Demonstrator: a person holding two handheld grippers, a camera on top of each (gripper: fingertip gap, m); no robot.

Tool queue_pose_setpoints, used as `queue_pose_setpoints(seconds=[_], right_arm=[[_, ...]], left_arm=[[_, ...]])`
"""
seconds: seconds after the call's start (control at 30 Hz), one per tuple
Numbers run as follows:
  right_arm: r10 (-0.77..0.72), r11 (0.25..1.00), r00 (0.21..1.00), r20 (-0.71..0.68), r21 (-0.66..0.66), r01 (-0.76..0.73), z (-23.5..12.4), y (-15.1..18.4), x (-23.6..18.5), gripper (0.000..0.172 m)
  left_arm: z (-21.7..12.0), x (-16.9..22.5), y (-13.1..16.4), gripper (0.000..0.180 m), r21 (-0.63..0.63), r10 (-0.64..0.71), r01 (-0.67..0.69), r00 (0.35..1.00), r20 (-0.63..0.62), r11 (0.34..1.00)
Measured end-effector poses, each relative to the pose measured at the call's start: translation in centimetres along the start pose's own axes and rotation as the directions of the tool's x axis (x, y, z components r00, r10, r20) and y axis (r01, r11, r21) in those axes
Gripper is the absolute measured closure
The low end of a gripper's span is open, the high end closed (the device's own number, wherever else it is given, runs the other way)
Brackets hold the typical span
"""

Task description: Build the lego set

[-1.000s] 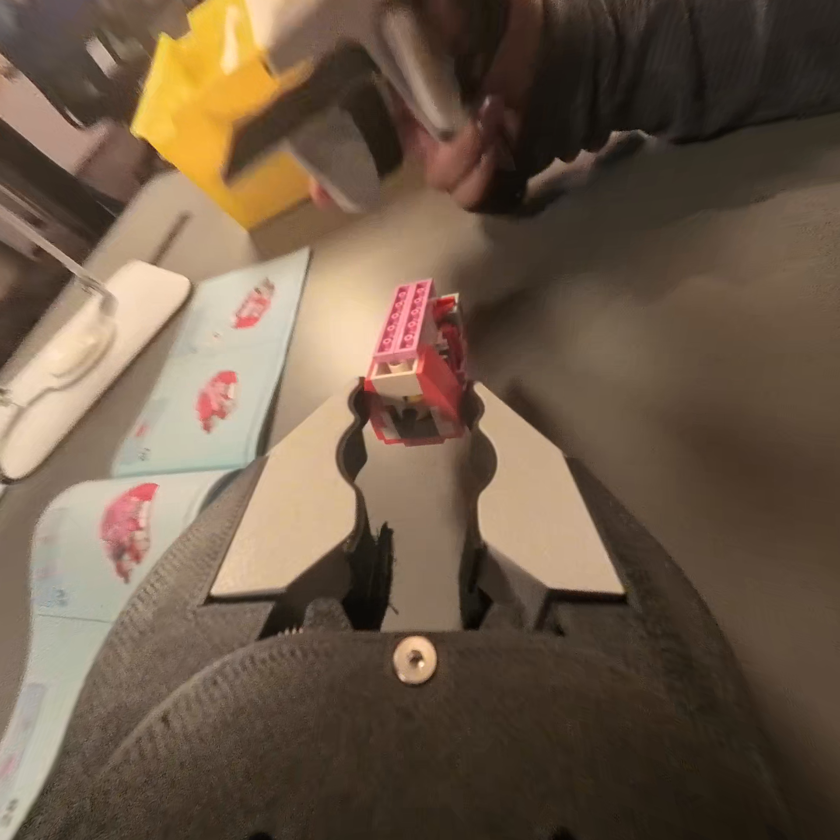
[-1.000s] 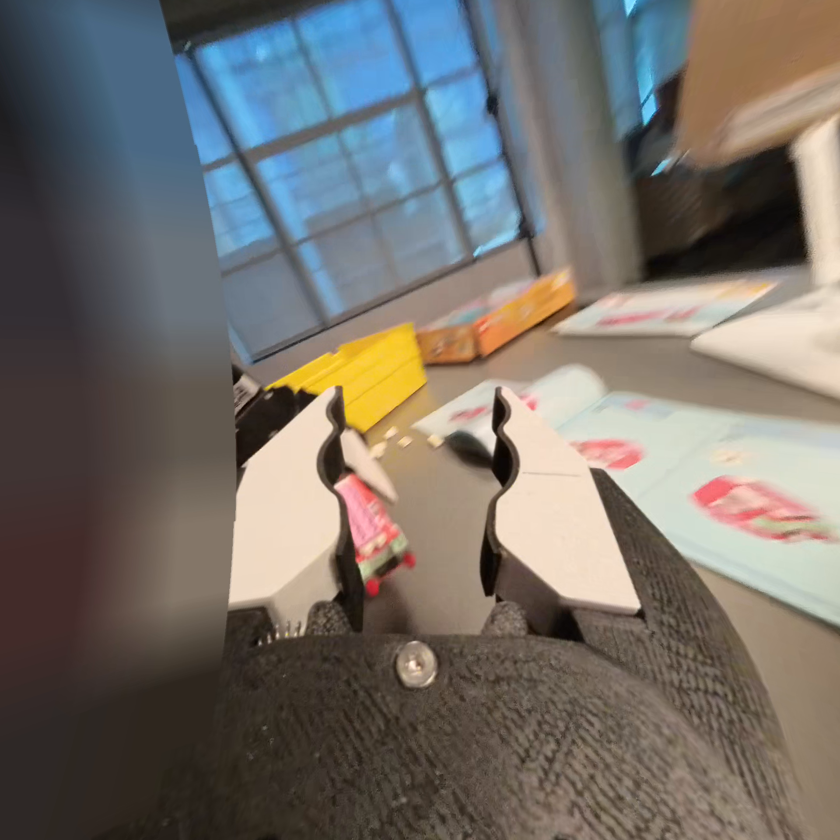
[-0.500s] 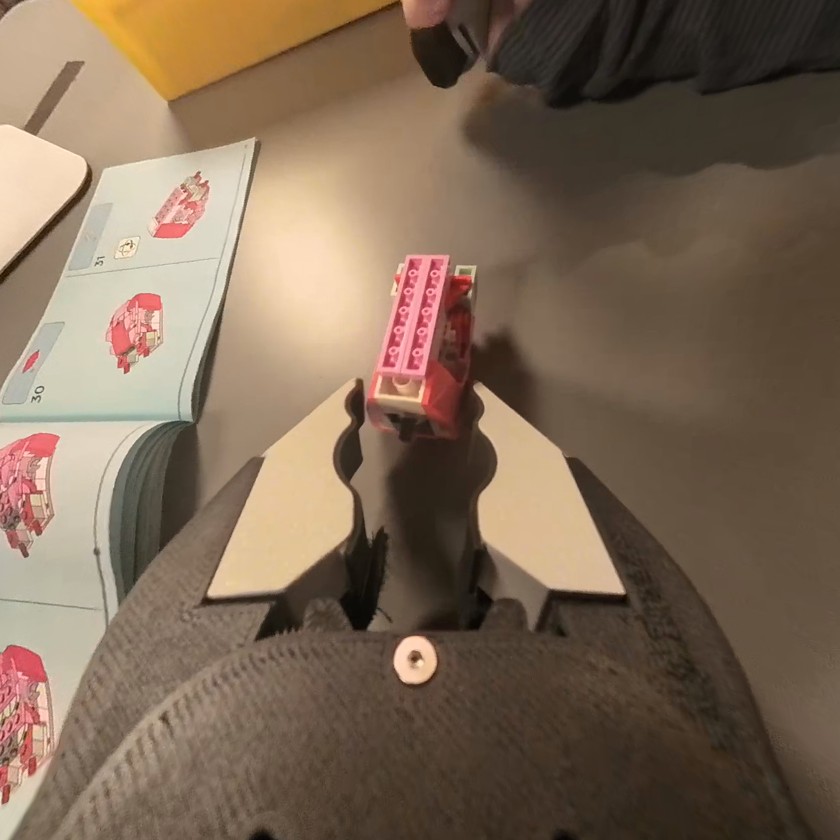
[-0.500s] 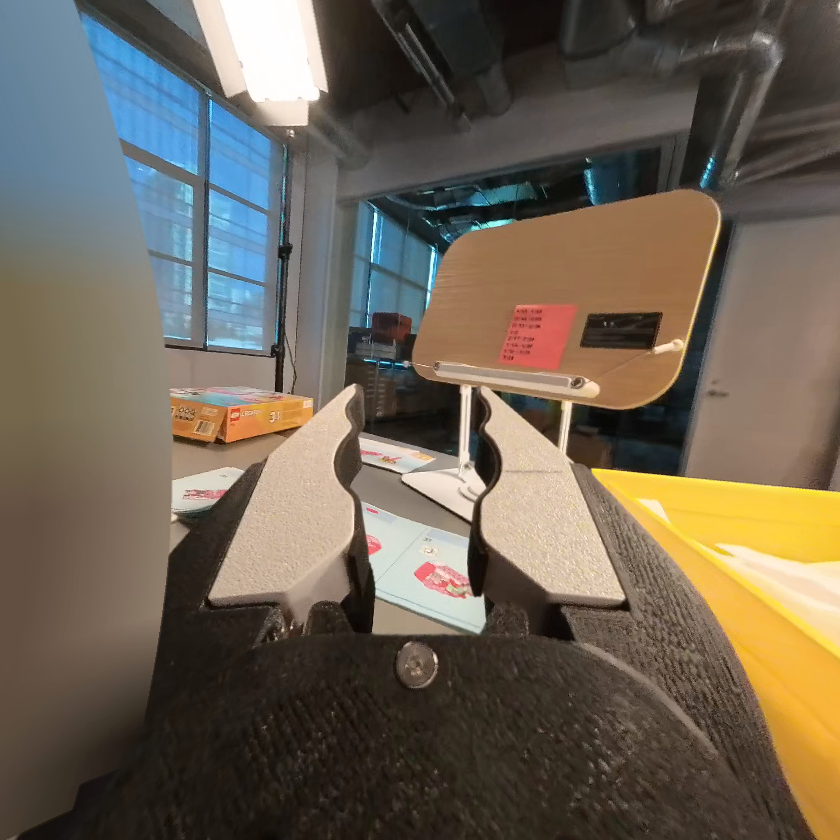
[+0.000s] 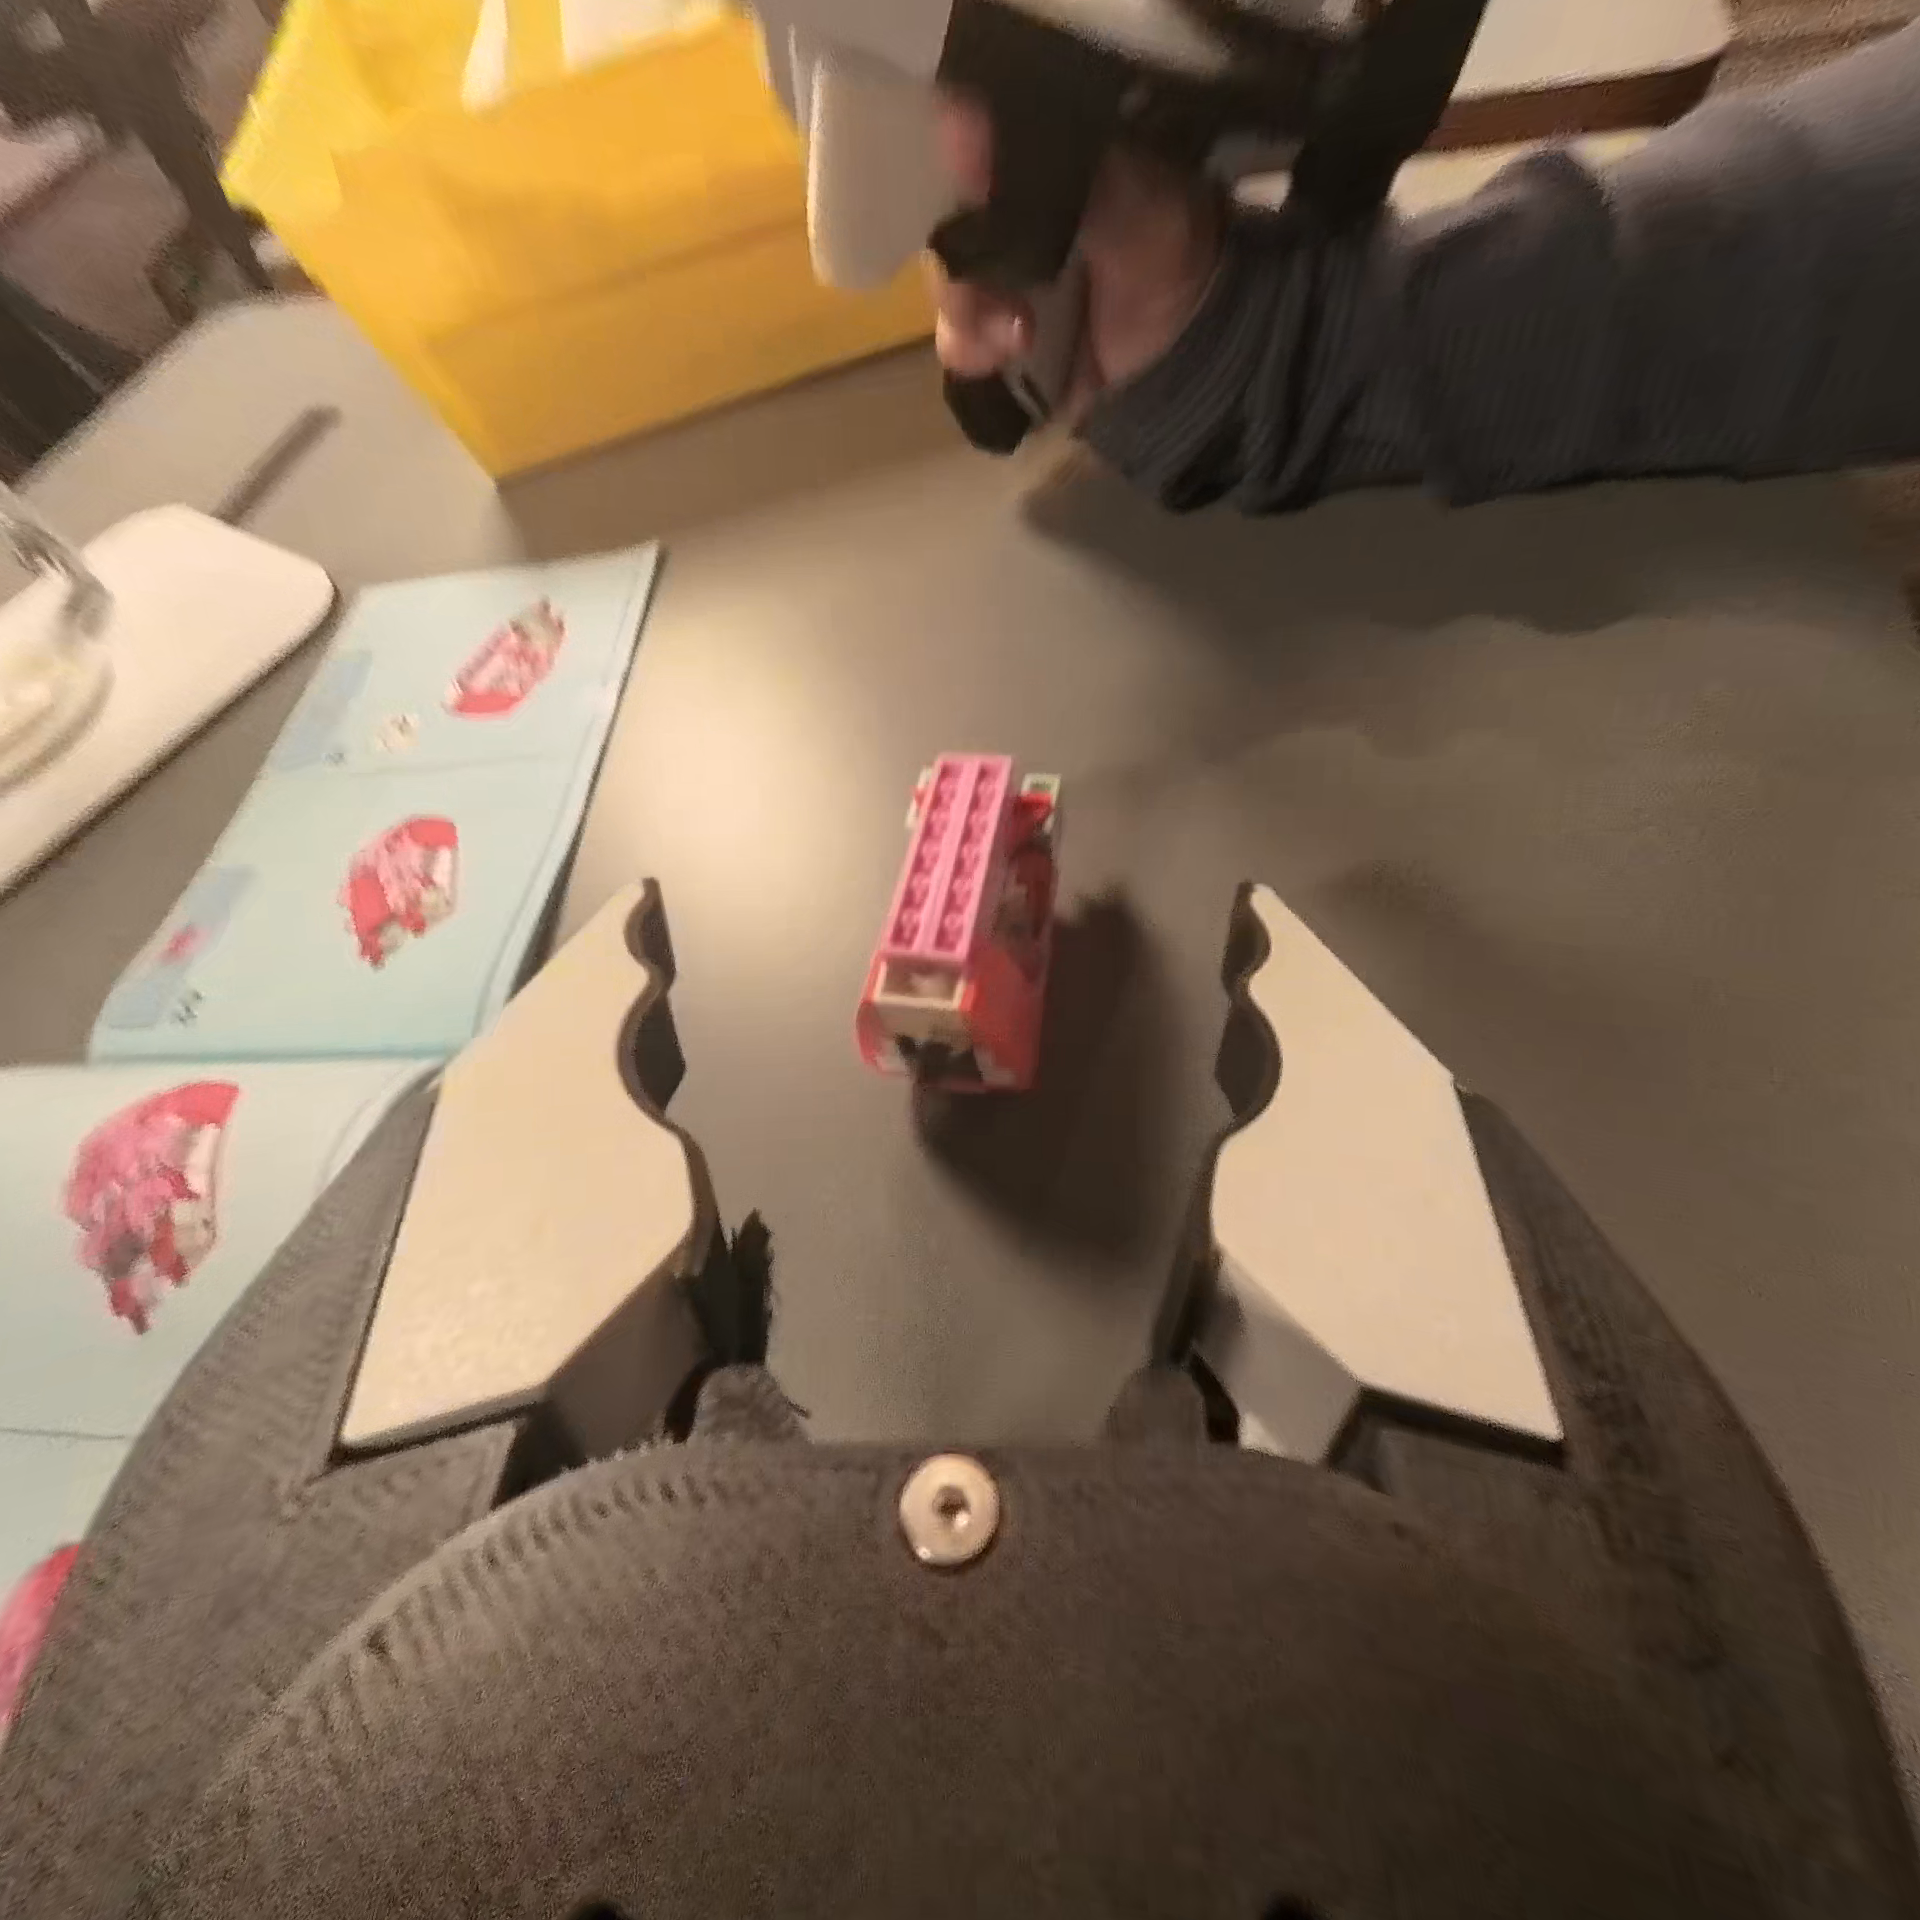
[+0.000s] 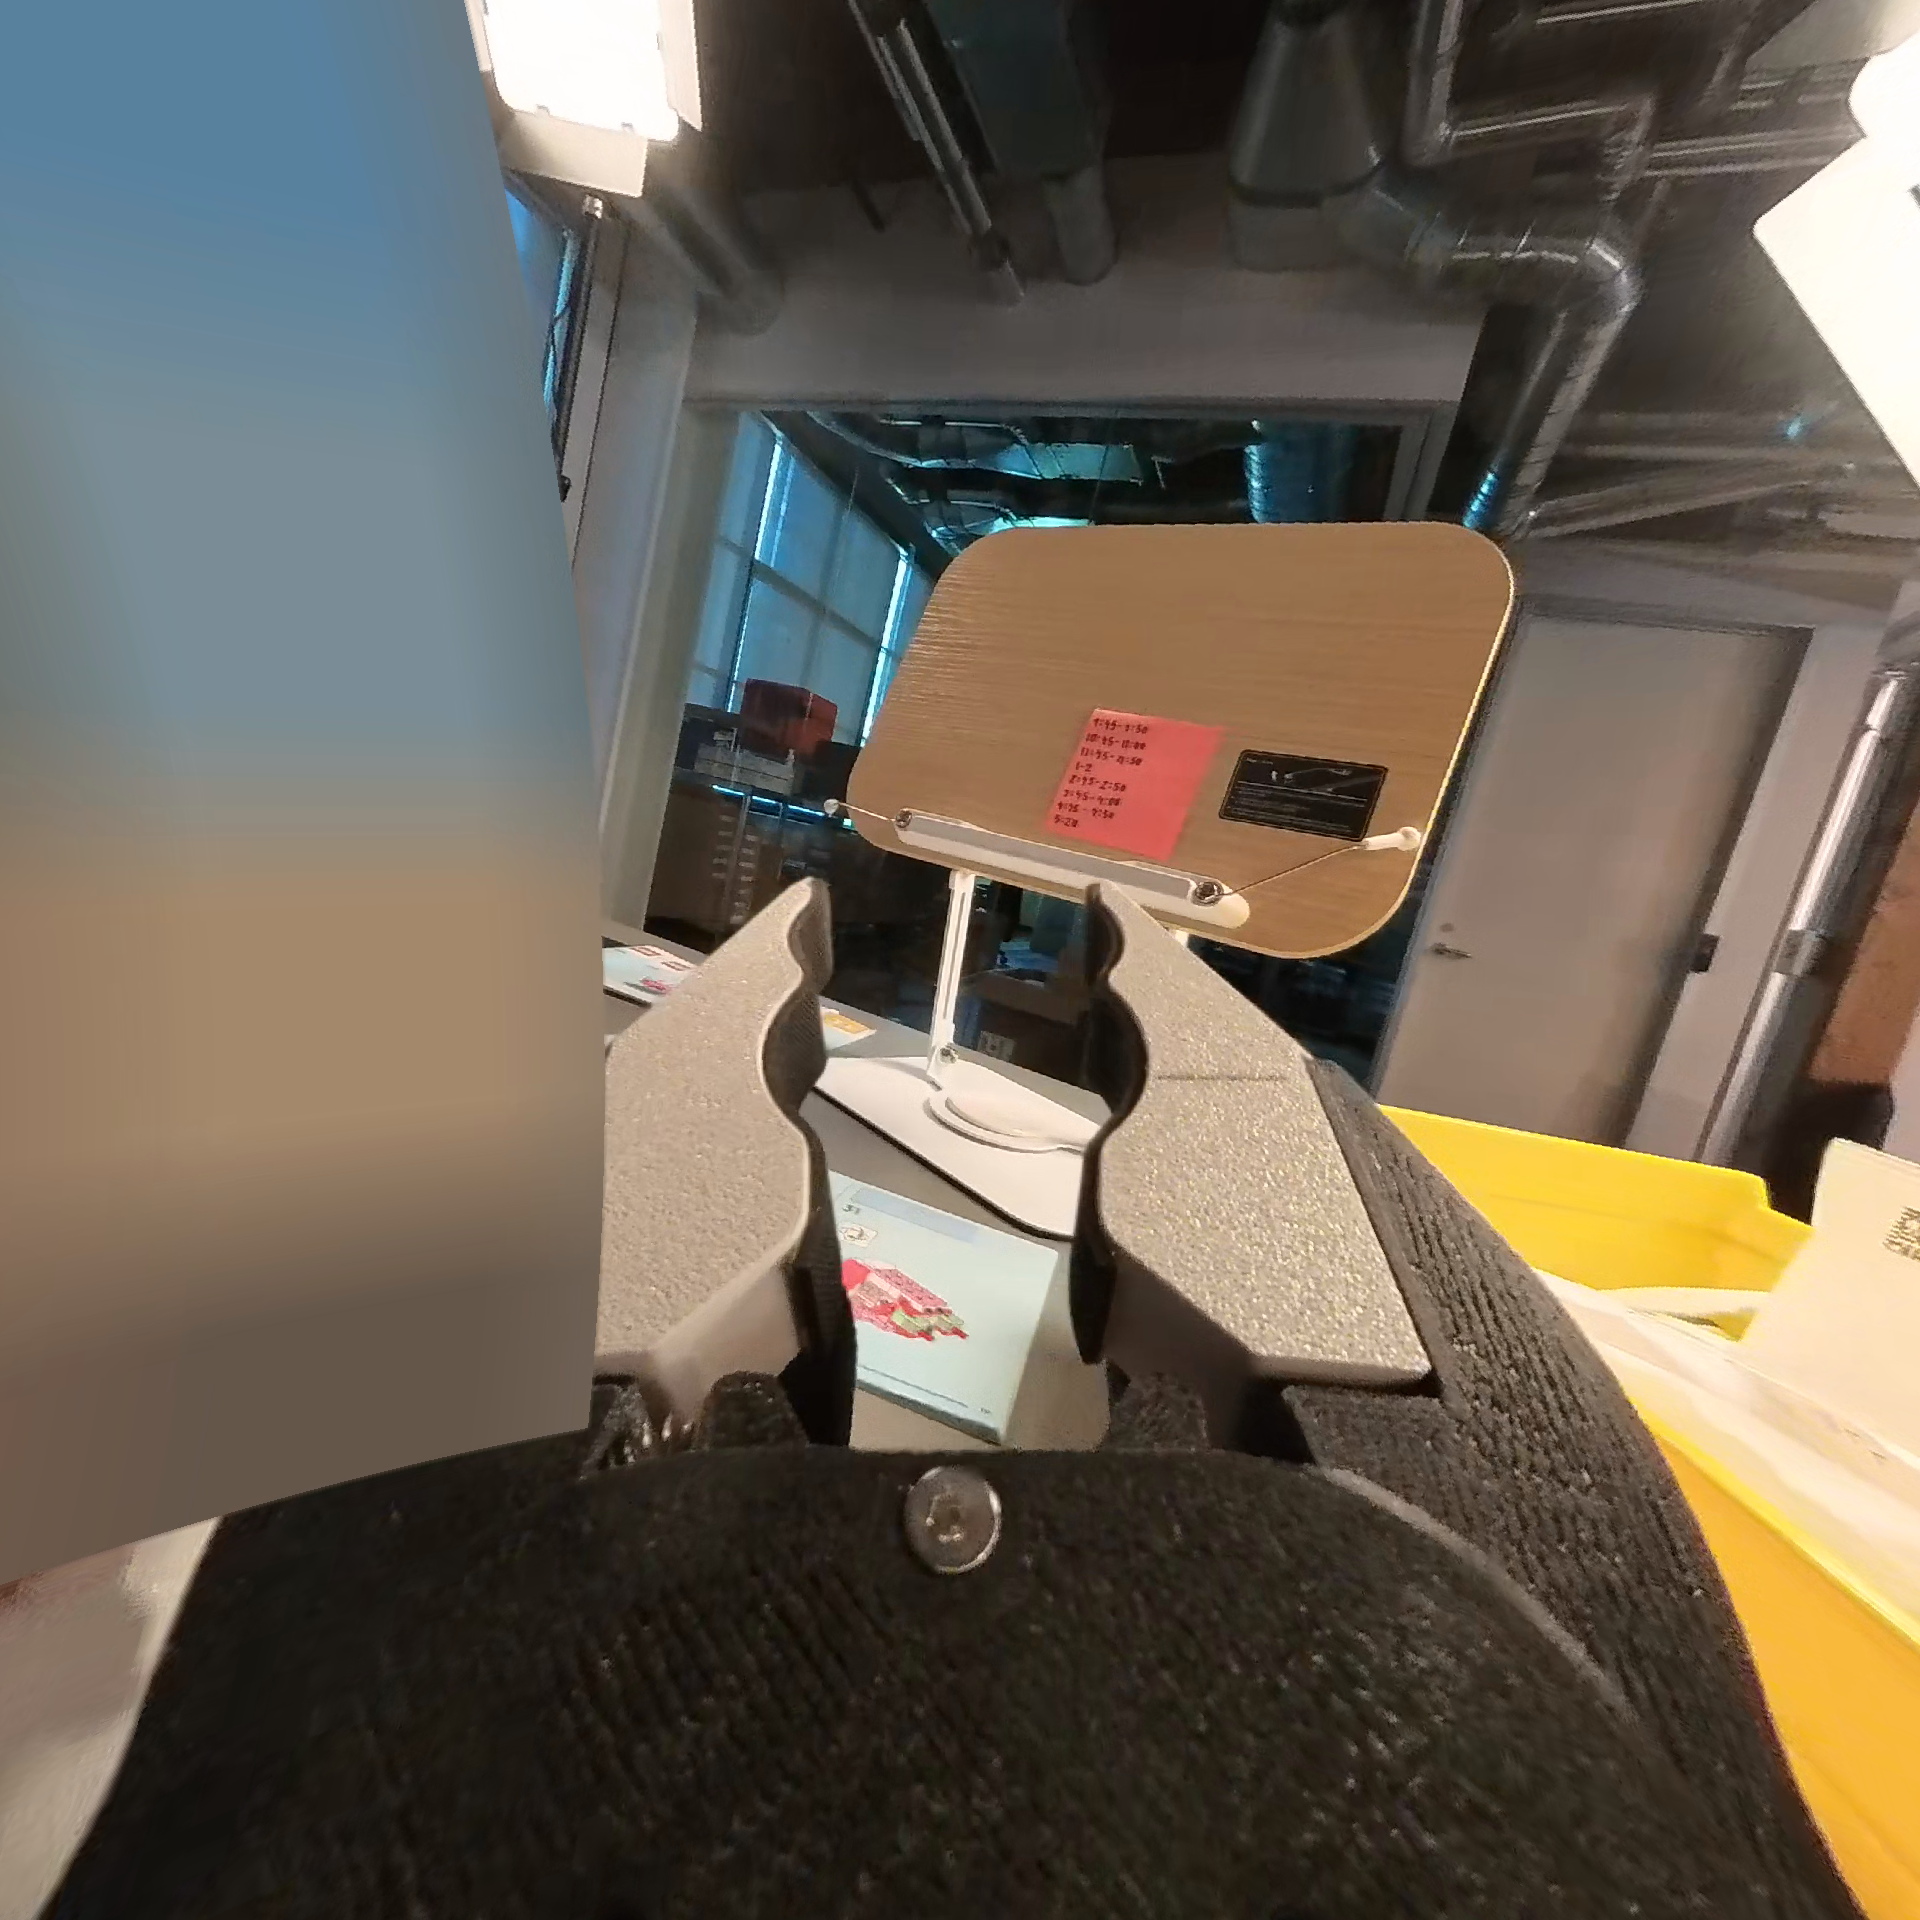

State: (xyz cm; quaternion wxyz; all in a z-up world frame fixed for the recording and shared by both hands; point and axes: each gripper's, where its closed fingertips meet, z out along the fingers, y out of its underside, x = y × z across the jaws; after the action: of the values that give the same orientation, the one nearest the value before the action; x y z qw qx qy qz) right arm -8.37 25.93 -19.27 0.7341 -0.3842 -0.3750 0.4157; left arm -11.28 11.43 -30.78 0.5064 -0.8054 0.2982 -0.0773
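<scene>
The left gripper point(image 5: 951, 904) has its two fingers wide apart. Between them, on the grey table point(image 5: 1403, 831), stands a small pink and red brick model point(image 5: 961, 935); there is a clear gap on each side, so neither finger touches it. To the left of it lies an open light-blue instruction booklet point(image 5: 416, 831) with pictures of a red and pink model and some small printed numbers. Beyond the booklet is a yellow bin point(image 5: 582, 239), and beside it the white base point(image 5: 156, 634) of a stand.

The right gripper point(image 6: 961, 909) is lifted over the yellow bin point(image 6: 1558, 1195). Its fingers stand partly apart and nothing is between them. Straight ahead is a wooden board point(image 6: 1195, 675) on a white stand. On the board are a pink sticky note point(image 6: 1132, 784) with handwritten lines and a black label point(image 6: 1307, 795) with small white print. In the bin lies a white card point(image 6: 1860, 1247) with a black printed code. The hand point(image 5: 1049, 301) with this gripper appears blurred in the left wrist view.
</scene>
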Motion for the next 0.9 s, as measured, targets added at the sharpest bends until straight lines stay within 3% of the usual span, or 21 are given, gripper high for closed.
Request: queue_pose_setpoints(seconds=[0.1, 0.23, 0.33, 0.4, 0.5, 0.57, 0.63, 0.77, 0.9], right_arm=[[-0.025, 1.0, 1.0, -0.001, 0.0, 0.025, -0.1, -0.1, 0.0, 0.126], [-0.038, 0.999, 0.999, -0.002, 0.001, 0.038, -0.2, -0.1, -0.1, 0.127], [-0.035, 0.999, 0.999, 0.002, -0.002, 0.035, -0.1, 0.0, -0.1, 0.127], [-0.036, 0.999, 0.999, 0.005, -0.005, 0.036, 0.0, 0.0, -0.2, 0.127], [-0.021, 1.0, 1.0, 0.011, 0.002, 0.021, 0.1, -0.1, -0.3, 0.131], [-0.003, 1.0, 1.0, 0.025, 0.004, 0.003, 0.1, -0.1, -0.5, 0.131], [-0.004, 1.0, 1.0, 0.023, 0.002, 0.004, 0.2, 0.0, -0.4, 0.132], [-0.03, 0.999, 0.999, 0.019, -0.014, 0.03, 0.3, 0.3, -0.6, 0.132], [-0.044, 0.999, 0.999, 0.012, -0.023, 0.045, 0.3, 0.4, -0.5, 0.132]], left_arm=[[-1.5, 0.9, -3.4, 0.075, 0.134, 0.024, -0.025, 1.0, 0.011, 0.991], [-6.2, 2.2, -8.4, 0.092, 0.298, -0.137, 0.109, 0.988, 0.074, 0.948], [-11.8, 1.3, -9.3, 0.108, 0.261, -0.129, 0.054, 0.951, 0.281, 0.964], [-17.0, -1.2, -8.9, 0.122, 0.247, -0.171, 0.062, 0.875, 0.452, 0.967], [-25.7, -5.7, -6.0, 0.15, 0.236, -0.248, 0.119, 0.714, 0.655, 0.965], [-30.5, -8.5, -2.4, 0.154, 0.191, -0.289, 0.223, 0.594, 0.751, 0.956], [-32.9, -10.2, 2.0, 0.156, 0.103, -0.314, 0.387, 0.537, 0.783, 0.916], [-32.8, -11.5, 8.3, 0.175, -0.063, -0.34, 0.566, 0.577, 0.742, 0.822], [-31.1, -10.1, 12.6, 0.177, -0.201, -0.419, 0.688, 0.619, 0.664, 0.697]])
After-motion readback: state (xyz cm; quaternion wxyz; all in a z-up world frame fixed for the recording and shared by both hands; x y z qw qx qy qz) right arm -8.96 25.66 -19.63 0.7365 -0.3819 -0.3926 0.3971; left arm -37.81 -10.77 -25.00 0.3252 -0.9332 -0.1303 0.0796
